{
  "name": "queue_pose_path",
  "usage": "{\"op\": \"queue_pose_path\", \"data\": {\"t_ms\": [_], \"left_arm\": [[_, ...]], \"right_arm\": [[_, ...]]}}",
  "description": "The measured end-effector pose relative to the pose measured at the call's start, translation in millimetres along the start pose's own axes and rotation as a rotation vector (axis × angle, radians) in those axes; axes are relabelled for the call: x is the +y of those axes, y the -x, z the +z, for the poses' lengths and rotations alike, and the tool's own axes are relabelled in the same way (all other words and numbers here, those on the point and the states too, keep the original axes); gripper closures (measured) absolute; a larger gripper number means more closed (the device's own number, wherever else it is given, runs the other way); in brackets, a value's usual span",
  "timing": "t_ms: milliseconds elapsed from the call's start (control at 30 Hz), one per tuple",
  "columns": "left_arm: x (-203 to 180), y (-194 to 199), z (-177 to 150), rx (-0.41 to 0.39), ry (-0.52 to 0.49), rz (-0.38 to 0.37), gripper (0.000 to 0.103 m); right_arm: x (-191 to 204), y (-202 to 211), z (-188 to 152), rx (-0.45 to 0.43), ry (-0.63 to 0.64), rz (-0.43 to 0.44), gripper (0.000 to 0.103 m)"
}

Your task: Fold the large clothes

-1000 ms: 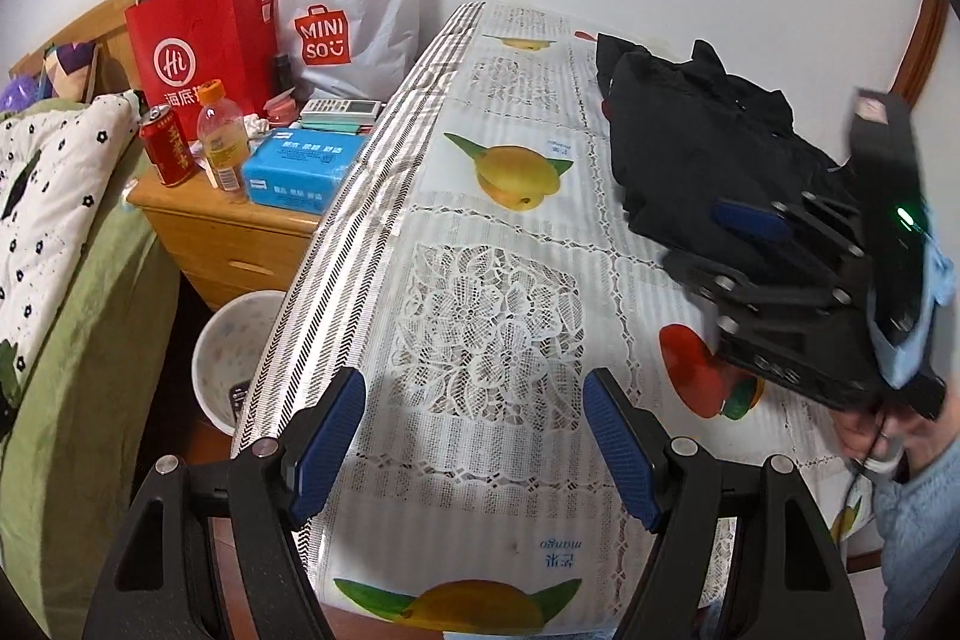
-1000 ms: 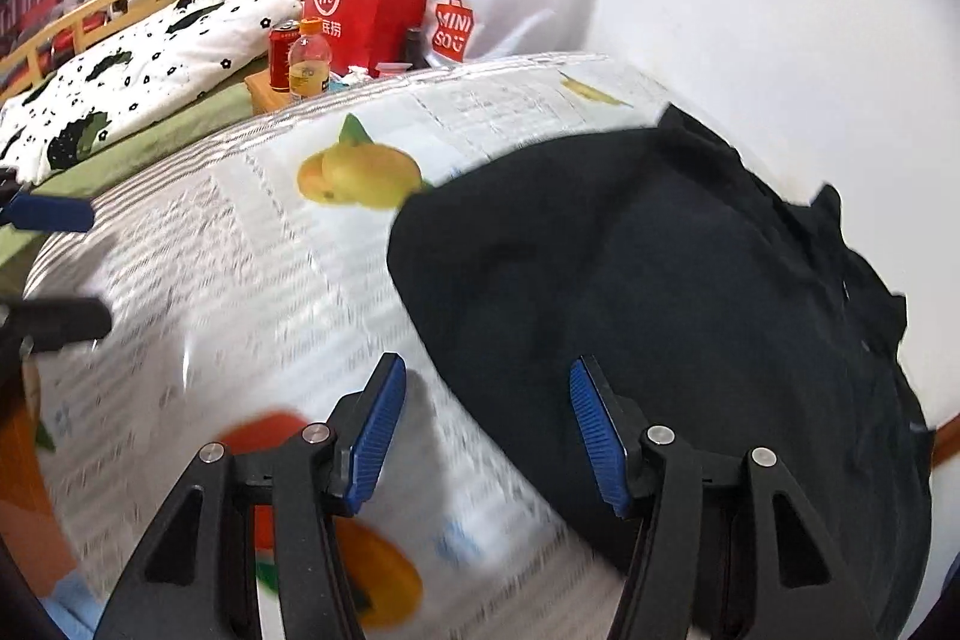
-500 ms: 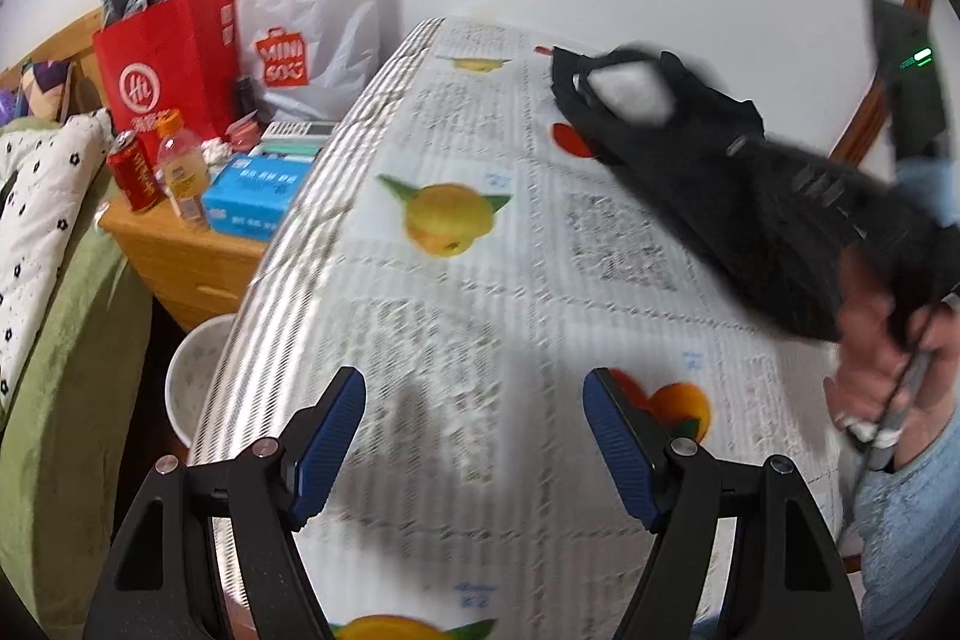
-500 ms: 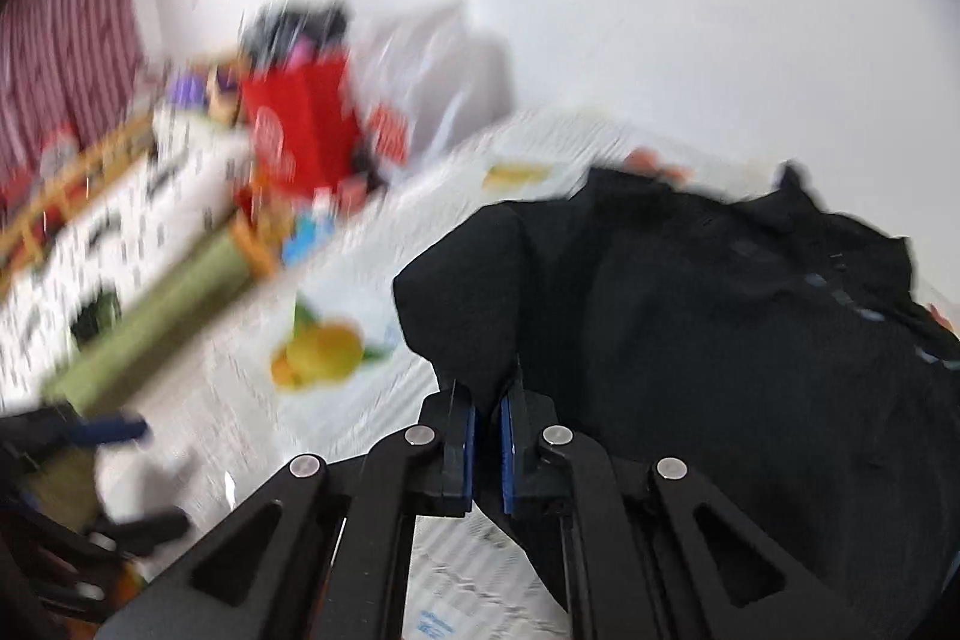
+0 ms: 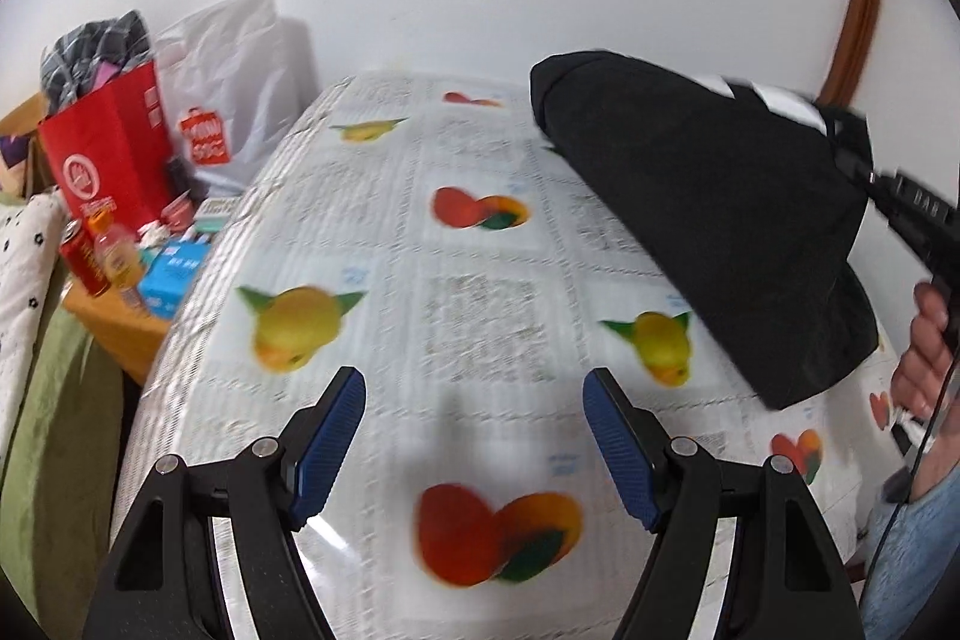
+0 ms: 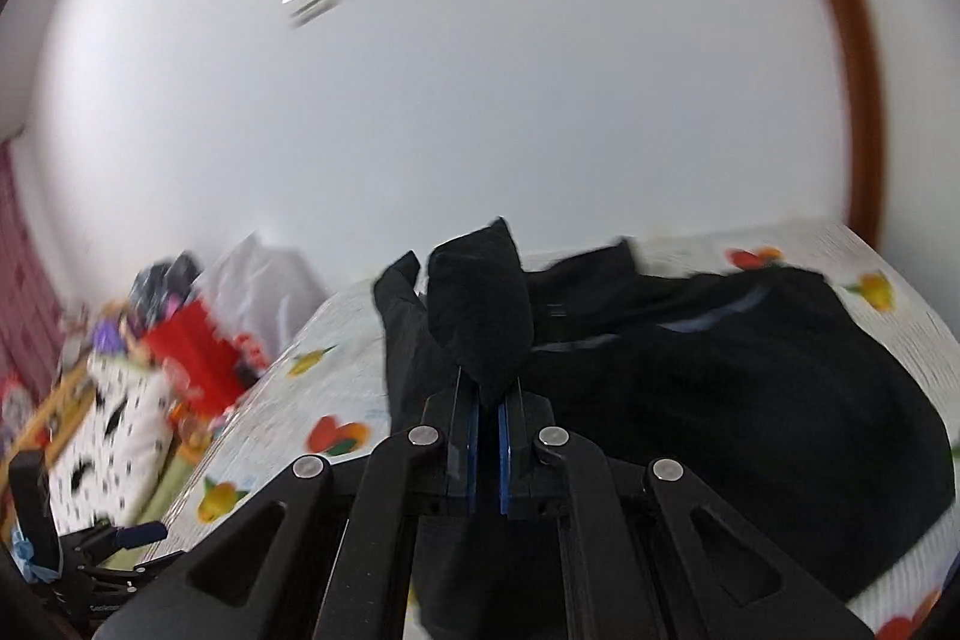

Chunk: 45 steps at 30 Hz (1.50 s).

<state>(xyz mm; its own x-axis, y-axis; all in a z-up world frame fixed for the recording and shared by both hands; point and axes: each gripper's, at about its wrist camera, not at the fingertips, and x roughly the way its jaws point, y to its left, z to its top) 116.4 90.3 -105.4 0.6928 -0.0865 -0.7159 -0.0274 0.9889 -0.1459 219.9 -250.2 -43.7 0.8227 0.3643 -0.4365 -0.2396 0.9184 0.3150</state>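
My left gripper [image 5: 474, 436] is wide open and holds nothing. It hangs over the near part of the table [image 5: 480, 244], above the fruit cloth. My right gripper [image 6: 487, 451] is pinched tight on a fold of the black top [image 6: 720, 388]. That fold pokes up out of the blue pads [image 6: 473, 451] like a little tail. In the left view the top [image 5: 708, 208] hangs in the air on the right side, lifted up off the table. In the right view the other part of it lies in a heap on the table, close to the wall.

I think the job now is to lift the top and spread it flat, so I can fold it. To do that well I should keep the right pinch firm, so the cloth does not slip out. I should lift slowly and pull the top toward the bare middle of the table. Then my left gripper can grab another edge, well apart from the right one, and we can stretch it smooth together. Both pictures are blurry, so going slower would help.

A second ago my right gripper was open, just over the top, and the top lay flat on the table. Half a second ago it had shut on the cloth. Now the cloth is much higher. My left gripper was open then too, and it is open now.
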Motion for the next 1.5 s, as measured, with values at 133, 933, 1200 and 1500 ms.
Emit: {"op": "queue_pose_path", "data": {"t_ms": [133, 933, 1200, 1500], "left_arm": [[-21, -7, 1, -0.005, -0.024, -0.032, 0.030], [-139, -43, -10, 0.060, -0.184, -0.192, 0.030], [-196, -68, -22, 0.122, -0.246, -0.244, 0.031], [-224, -85, -28, 0.144, -0.285, -0.169, 0.036]], "right_arm": [[-41, 4, -19, 0.031, -0.072, -0.080, 0.099], [-173, 55, -62, 0.216, 0.074, -0.438, 0.066], [-222, 53, -73, 0.264, 0.024, -0.475, 0.066], [-234, 41, -87, 0.290, 0.010, -0.441, 0.066]]}}
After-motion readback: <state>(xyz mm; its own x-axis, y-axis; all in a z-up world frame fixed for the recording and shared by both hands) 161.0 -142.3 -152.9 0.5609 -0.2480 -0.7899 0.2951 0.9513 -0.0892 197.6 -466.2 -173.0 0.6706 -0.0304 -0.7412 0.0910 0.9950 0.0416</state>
